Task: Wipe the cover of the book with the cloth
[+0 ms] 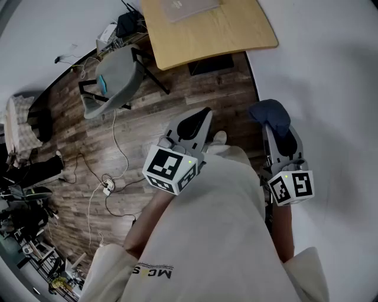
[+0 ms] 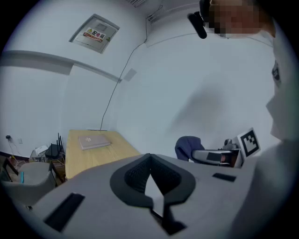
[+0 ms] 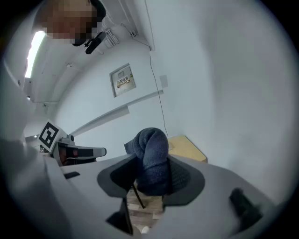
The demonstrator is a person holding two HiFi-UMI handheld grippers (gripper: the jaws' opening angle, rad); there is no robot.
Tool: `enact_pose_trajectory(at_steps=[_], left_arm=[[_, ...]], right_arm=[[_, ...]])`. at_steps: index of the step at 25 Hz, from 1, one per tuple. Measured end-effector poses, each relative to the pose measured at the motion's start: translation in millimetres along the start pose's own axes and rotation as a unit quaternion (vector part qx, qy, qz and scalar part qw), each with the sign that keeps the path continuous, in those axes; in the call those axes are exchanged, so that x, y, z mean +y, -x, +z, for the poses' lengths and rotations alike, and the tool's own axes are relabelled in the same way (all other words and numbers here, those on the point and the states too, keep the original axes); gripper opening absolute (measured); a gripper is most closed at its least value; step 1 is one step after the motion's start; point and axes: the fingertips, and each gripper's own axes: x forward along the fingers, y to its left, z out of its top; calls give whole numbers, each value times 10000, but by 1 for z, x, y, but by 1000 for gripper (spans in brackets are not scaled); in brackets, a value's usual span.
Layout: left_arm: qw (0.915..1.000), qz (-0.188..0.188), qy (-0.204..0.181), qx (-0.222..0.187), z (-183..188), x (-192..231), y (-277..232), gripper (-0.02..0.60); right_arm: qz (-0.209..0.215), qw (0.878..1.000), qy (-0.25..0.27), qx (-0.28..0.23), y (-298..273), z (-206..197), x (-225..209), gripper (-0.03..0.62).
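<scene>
The left gripper (image 1: 194,121) and the right gripper (image 1: 276,127) are in front of the person's beige shirt (image 1: 218,236), well apart from the wooden table (image 1: 224,32) at the top, where a pale book (image 1: 189,7) lies. The right gripper has a dark blue cloth (image 1: 269,111) bunched at its tip. A grey chair (image 1: 115,79) stands on the plank floor (image 1: 147,118)

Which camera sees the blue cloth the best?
The right gripper view: the cloth is close up there, bunched and clamped between the right tongs. The head view shows it only as a small dark bundle at the tip of those tongs. The left gripper view shows it far off and tiny.
</scene>
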Motion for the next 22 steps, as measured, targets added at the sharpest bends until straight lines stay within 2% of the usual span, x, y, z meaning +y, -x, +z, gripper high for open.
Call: enact_pose_trajectory(at_steps=[6, 11, 16, 22], left_arm=[[9998, -125, 82, 149, -15, -7, 25, 9], [9996, -213, -84, 147, 3, -17, 18, 9], [9996, -51, -160, 239, 7, -13, 16, 9], [9994, 207, -32, 286, 1, 12, 25, 9]], right_arm=[[108, 9999, 58, -13, 14, -12, 30, 170], [84, 9998, 86, -161, 16, 5, 20, 170], [296, 9988, -342, -168, 7, 1, 14, 175], [610, 9975, -350, -18, -28, 0, 30, 176]])
